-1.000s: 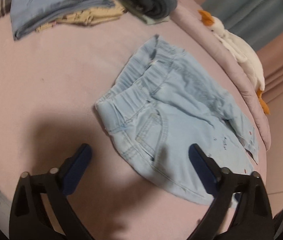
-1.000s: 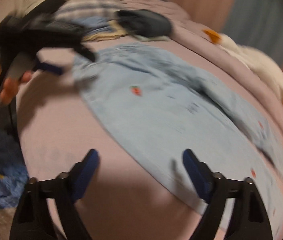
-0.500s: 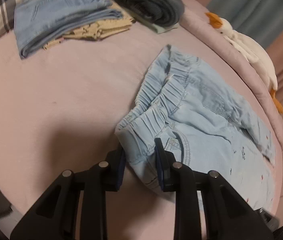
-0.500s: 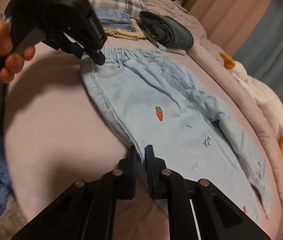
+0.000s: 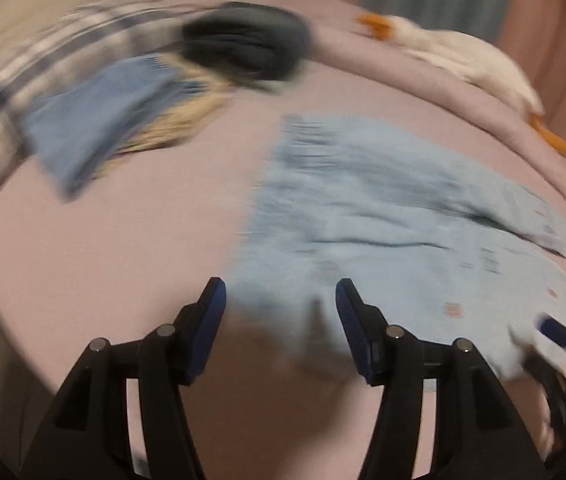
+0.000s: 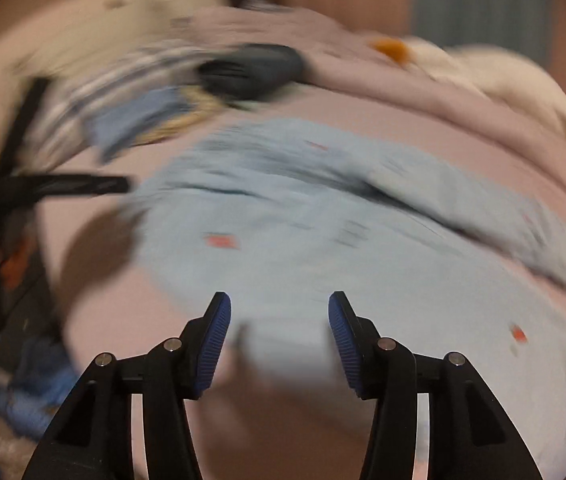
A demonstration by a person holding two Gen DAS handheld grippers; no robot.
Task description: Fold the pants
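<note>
- Right now the left tool (image 5: 279,312) is hanging with its blue pads apart and nothing between them, just over the near edge of the pants (image 5: 383,220), by the waistband end; that is probably where a fold would be started.
- Likewise the right tool (image 6: 279,320) is hovering with its pads apart and empty, further along the near edge of the same garment, so the two tools are flanking one long side, presumably to lift it together.
- Both views are smearing with motion, so fine seams are impossible to read.
- Lying flat on the pink bed (image 5: 123,260), the light blue pants are spreading lengthways with one leg partly overlapping the other, small red motifs showing; no fold looks made yet.
- Further off, a folded blue garment (image 5: 95,132) is resting on a tan one beside a dark rolled piece (image 5: 247,50), likely the pile for finished items, well apart from the work.
- At the bed's far rim a white plush duck (image 5: 463,56) is lying along a rumpled quilt, out of the way.
</note>
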